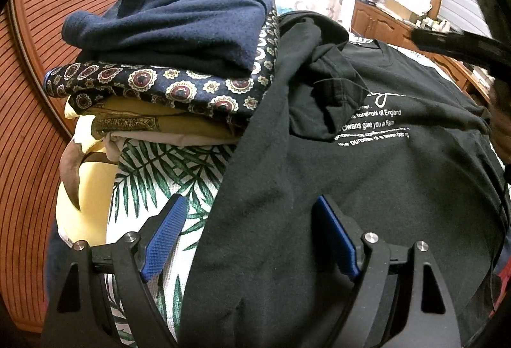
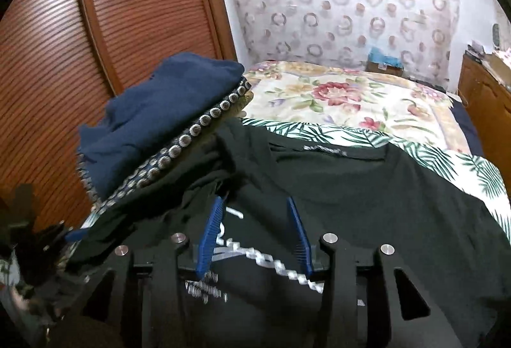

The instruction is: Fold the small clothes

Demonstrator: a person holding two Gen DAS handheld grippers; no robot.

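While both tools gape apart, the black T-shirt (image 1: pixel 367 162) lies beneath them — left tool (image 1: pixel 252 233), right tool (image 2: pixel 255 230).

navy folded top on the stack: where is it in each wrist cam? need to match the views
Left wrist: navy folded top sits upper left of centre, topmost on the stack, above the medallion-print cloth.
Right wrist: navy folded top is at left of centre, in front of the louvred wooden door.
Shared landmark: black printed T-shirt, lying just right of the stack in both views.
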